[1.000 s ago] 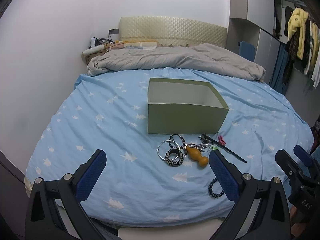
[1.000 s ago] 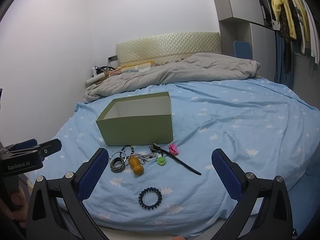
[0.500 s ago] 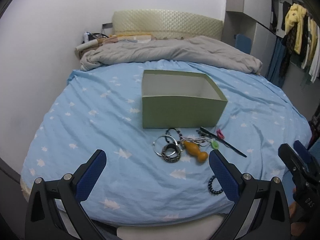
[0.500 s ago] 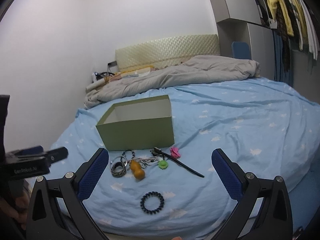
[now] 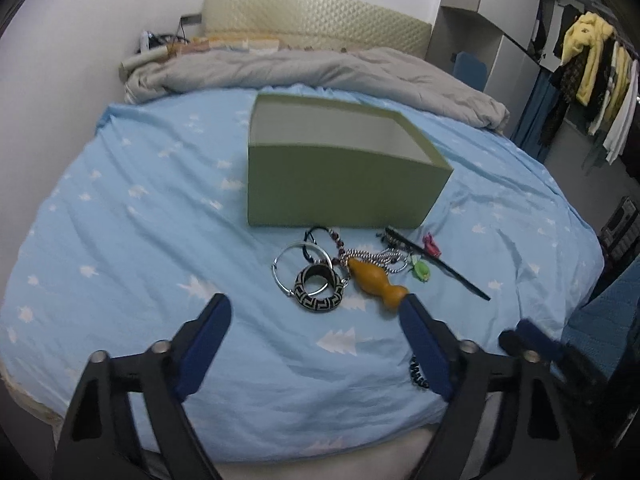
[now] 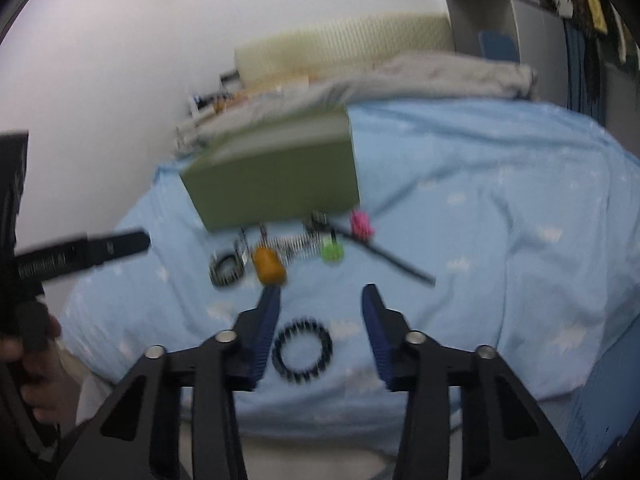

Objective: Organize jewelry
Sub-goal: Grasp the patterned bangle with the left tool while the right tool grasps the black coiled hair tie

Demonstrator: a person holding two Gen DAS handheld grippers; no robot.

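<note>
Right tongs (image 6: 318, 300): apart and empty, the blue pads straddling the coiled hair tie from above; whether they touch the sheet cannot be told through the blur.
Left tongs (image 5: 316, 322): apart and empty, hovering over the near part of the bed (image 5: 140, 240), with the jewelry just beyond the tips.
Coiled hair tie (image 6: 303, 351): one, black, lying flat between the right pads; likely light, springy and soft, so it should squash rather than slip. Best taken across one side of the loop.
Patterned bangle (image 5: 320, 289): one, black and white, just beyond the left tongs; probably rigid and smooth, so pinch through the rim, not across the whole ring.
Thin metal hoop (image 5: 300, 266): one seen clearly, overlapping the bangle; likely light and slippery.
Amber pendant (image 5: 374, 282): one, beside the left tongs' right pad; hard, glossy and rounded, so it may roll; grip at the narrow waist.
Beaded chain (image 5: 372, 257): tangled behind the pendant, count uncertain; limp, and likely to drag neighbours along.
Green clip (image 5: 421, 270): one, small.
Pink clip (image 5: 431, 243): one, small.
Black hair stick (image 5: 436, 262): one, long, stiff and thin, to the right of the pile.
Green box (image 5: 340, 184): one, open-topped, directly behind the pile; what it holds is hidden from view.
</note>
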